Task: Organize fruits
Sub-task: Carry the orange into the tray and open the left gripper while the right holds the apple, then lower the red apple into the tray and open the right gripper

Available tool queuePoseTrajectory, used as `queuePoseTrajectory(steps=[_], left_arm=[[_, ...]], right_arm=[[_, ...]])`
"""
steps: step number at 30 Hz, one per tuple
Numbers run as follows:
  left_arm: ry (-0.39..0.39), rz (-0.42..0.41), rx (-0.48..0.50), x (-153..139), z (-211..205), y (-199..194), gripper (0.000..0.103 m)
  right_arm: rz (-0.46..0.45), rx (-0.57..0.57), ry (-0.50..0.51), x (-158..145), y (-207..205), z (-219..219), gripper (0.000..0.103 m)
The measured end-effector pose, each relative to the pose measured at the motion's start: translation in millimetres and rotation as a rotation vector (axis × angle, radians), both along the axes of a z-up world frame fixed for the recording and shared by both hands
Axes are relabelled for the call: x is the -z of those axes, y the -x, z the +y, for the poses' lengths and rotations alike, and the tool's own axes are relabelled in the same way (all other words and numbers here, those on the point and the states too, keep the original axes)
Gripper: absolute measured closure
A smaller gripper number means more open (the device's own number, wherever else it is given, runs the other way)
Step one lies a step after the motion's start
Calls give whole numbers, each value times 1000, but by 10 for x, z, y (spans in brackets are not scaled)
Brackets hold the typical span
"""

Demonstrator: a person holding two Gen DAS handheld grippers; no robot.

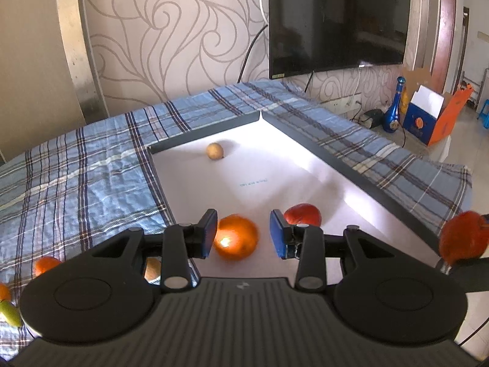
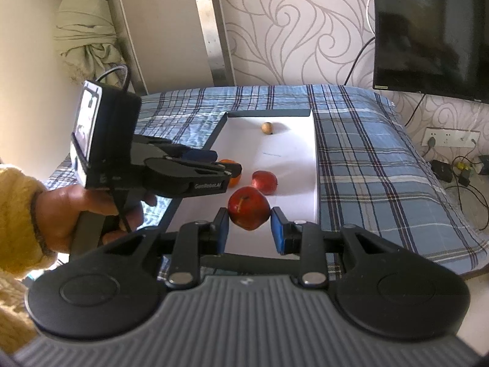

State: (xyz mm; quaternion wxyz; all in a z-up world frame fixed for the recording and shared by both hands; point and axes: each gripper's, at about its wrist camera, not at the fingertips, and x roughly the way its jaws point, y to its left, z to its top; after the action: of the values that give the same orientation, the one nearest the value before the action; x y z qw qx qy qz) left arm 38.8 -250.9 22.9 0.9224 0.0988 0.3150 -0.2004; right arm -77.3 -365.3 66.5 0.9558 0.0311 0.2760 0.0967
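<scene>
A white tray [image 1: 275, 165] with a dark rim lies on the plaid cloth. In it are a small tan fruit [image 1: 214, 151], an orange [image 1: 236, 240] and a red apple [image 1: 303, 214]. My left gripper [image 1: 243, 233] is open, its pads apart on either side of the orange, which rests on the tray. My right gripper [image 2: 249, 230] is shut on a second red apple [image 2: 249, 208] and holds it above the tray's near end [image 2: 301, 195]. That apple also shows at the right edge of the left wrist view [image 1: 464, 238]. The left gripper appears in the right wrist view [image 2: 214, 165].
Outside the tray, at the lower left of the left wrist view, lie an orange [image 1: 45, 265], a brownish fruit [image 1: 152, 269] and a yellow-green fruit [image 1: 10, 313]. A TV [image 1: 336, 18] hangs on the wall behind. A blue bottle [image 1: 395, 107] and boxes stand on the floor to the right.
</scene>
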Motion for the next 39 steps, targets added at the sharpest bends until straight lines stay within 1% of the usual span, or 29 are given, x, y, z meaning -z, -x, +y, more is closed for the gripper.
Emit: queuePoseTrajectory(steps=[7, 8, 9, 10, 14, 18, 27, 30, 33, 39], left_arm=[[9, 1, -5, -73, 29, 192, 59], [15, 3, -4, -94, 38, 222, 57], [22, 1, -4, -121, 57, 257, 51], [31, -7, -5, -157, 78, 298, 48], [56, -28, -7, -288, 178, 439, 47], [74, -31, -26, -356, 305, 575, 47], [81, -9, -58, -365, 514, 770, 47], [78, -11, -54, -373, 527, 827, 44], [74, -15, -51, -359, 552, 898, 42], [62, -20, -74, -349, 638, 1003, 42]], right_arm=[[-4, 2, -13, 15, 31, -5, 70], [-2, 1, -15, 17, 27, -4, 70], [-2, -1, -17, 17, 22, 0, 70], [-2, -3, -15, 13, 16, 0, 70], [-3, -11, -14, 16, -18, 28, 70], [-3, -20, -15, 29, -72, 60, 70], [20, 6, -24, 103, -243, 45, 70], [24, 7, -17, 117, -306, 51, 70], [38, 2, -5, 190, -388, 58, 70], [71, 19, 22, 345, -607, 24, 70]])
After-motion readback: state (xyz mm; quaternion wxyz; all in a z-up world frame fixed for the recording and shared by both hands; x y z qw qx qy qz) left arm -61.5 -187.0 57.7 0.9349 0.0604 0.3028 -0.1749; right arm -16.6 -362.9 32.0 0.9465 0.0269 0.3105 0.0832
